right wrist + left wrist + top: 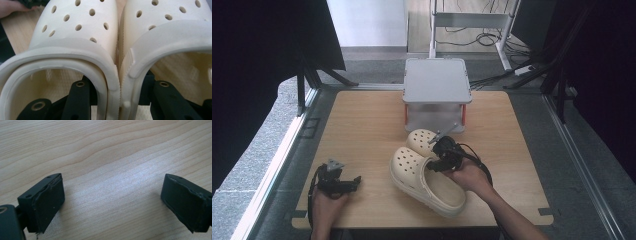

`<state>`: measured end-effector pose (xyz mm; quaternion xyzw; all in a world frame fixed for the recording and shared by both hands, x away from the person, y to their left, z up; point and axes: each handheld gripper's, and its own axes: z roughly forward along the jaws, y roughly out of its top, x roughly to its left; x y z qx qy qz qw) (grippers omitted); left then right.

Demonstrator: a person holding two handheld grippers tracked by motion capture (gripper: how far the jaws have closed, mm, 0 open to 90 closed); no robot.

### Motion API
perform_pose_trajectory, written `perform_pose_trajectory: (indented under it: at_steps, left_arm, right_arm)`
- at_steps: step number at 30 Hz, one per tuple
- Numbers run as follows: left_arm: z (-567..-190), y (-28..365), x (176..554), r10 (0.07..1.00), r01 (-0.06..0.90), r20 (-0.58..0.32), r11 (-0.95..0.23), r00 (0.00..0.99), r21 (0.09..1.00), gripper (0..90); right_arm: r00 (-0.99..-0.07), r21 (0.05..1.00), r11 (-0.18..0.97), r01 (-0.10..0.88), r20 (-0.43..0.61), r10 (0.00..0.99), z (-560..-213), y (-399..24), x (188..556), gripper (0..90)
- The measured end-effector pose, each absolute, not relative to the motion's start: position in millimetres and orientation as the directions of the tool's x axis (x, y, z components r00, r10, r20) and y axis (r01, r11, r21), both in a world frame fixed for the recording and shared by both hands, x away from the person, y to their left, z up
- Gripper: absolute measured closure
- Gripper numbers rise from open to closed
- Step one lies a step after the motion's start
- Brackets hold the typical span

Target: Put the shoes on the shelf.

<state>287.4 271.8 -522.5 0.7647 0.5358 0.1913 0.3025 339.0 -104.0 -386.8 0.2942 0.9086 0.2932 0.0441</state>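
I have two cream clogs pinched together in my right gripper. In the right gripper view one jaw sits inside each shoe's opening, and the two inner walls are squeezed flat against each other between them, so the jaws are narrow and closed on the pair.

The left clog and the right clog lie side by side there, toes pointing away from my hand, their long axes running parallel.

From the high view, the nearer clog stretches from its heel near the front edge of the counter to its toe further up and to the left, so its long axis runs on a diagonal. The other clog peeks out behind it, toe toward the grey box standing at the back of the counter. I cannot tell whether the soles touch the wood.

Count: two clogs, one box, two grippers. Each clog has a scatter of round vent holes over the toe. I can read no brand, label or writing on them.

My left gripper rests low at the front left of the counter, well apart from the shoes. In the left gripper view its jaws stand wide, with bare wood grain between them.
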Motion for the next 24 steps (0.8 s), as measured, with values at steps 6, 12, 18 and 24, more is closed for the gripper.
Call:
perform_pose_trajectory:
  at_steps: [6,12,18,24]
  left_arm:
    - [-522,272,287,0.935,0.704,-0.033,-0.242,0.352,0.668,5.1]
    - [-522,272,287,0.935,0.704,-0.032,-0.243,0.353,0.667,5.1]
    - [-522,272,288,0.934,0.703,-0.030,-0.246,0.355,0.667,5.1]
    - [-523,272,288,0.935,0.702,-0.031,-0.243,0.353,0.669,5.1]
  right_arm:
    - [-0.813,0.564,0.641,0.521,0.097,0.575,-372,-108,343,63.8]
    - [-0.802,0.561,0.632,0.535,0.101,0.589,-356,-111,348,63.8]
    - [-0.784,0.564,0.617,0.549,0.091,0.614,-335,-113,351,63.7]
    - [-0.773,0.566,0.609,0.556,0.083,0.629,-315,-117,357,63.7]
